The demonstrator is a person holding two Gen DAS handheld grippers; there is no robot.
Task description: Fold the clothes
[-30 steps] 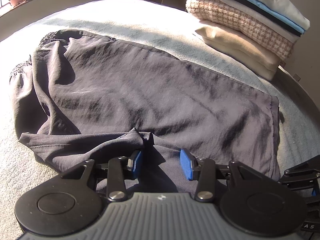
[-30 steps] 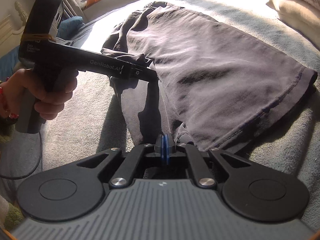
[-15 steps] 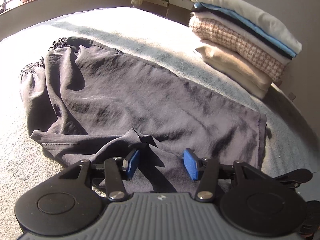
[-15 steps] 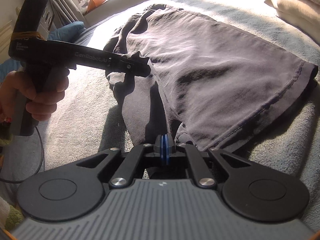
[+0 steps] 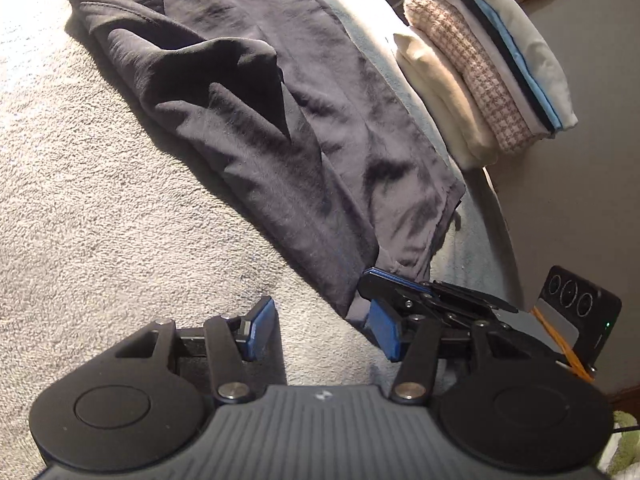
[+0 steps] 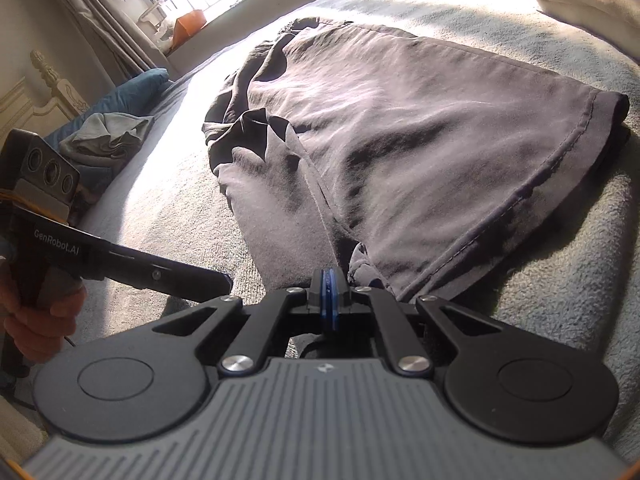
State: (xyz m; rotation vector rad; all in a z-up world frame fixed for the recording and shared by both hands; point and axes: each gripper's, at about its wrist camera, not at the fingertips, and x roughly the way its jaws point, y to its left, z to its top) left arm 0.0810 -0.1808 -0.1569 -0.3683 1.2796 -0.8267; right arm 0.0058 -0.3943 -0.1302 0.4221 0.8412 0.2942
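Garment: dark trousers (image 6: pixel 408 152) lie spread on the bed (image 5: pixel 100 208), waistband toward the window, leg hems toward the near edge.
Fold state: one leg appears laid over the other, roughly lengthwise; a loose flap (image 5: pixel 244 80) stands up at the crotch area, not flat.
Done, by my reading: the first lengthwise fold, more or less; hems (image 6: pixel 560 168) line up fairly well.
Left to do: smooth the flap, then fold the length in half or thirds, then move the piece to the stack.
Right gripper (image 6: pixel 329 300): jaws pressed together; the trousers' near corner sits right at the tips, but whether cloth is pinched between the pads I cannot tell.
Left gripper (image 5: pixel 320 332): jaws spread about halfway, having just been opening then easing in slightly; nothing between them, bare bed below, the trouser edge just beside the right pad.
Closeness: the two grippers sit near each other at the hem corner; in the left view the right gripper (image 5: pixel 424 300) lies just past the left one's right finger.
Stack (image 5: pixel 492 80): folded clothes, cream, checked, white, blue, at the bed's far side, apart from the trousers.
Other things: blue pillow (image 6: pixel 132 88) and a crumpled grey cloth (image 6: pixel 108 136) near the headboard, well apart.
In the way: nothing on the trousers; risk is the grippers knocking together.
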